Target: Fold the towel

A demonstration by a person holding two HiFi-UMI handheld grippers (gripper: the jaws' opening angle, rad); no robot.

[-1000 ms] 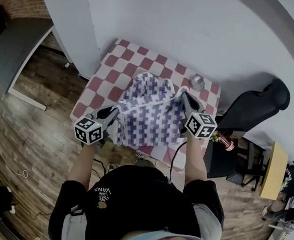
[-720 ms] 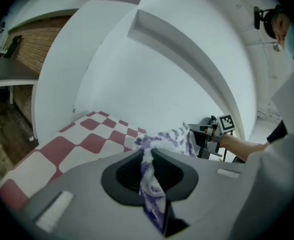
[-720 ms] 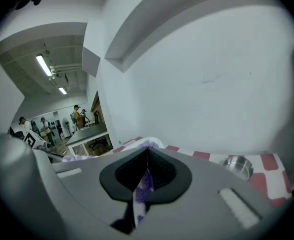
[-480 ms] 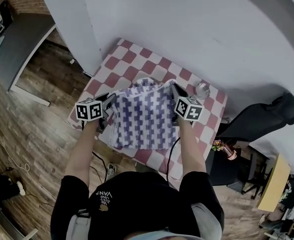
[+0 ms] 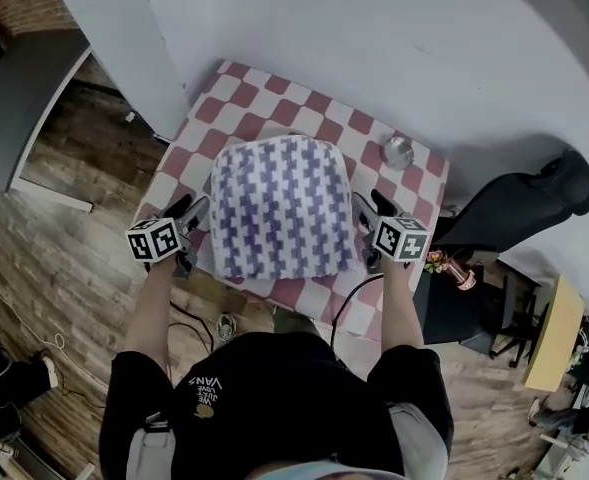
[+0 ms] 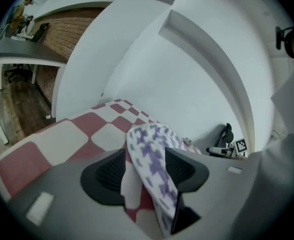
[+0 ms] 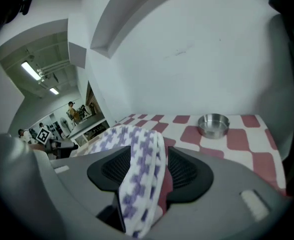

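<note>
The purple-and-white checked towel lies flat on the red-and-white checked table as a doubled rectangle. My left gripper sits at its near left corner and my right gripper at its near right corner. Both sets of jaws have just been opening. In the left gripper view a towel corner hangs loose between the spread pads, with a gap beside it. In the right gripper view the other corner likewise drapes between the pads, which do not press on it.
A small metal bowl stands on the table at the back right, past the towel, and also shows in the right gripper view. A white wall runs behind the table. A black chair stands to the right, wooden floor to the left.
Both grippers came down and back toward the person, laying the lifted towel flat on the table. Their jaws went from shut on the towel's corners to spread apart.
</note>
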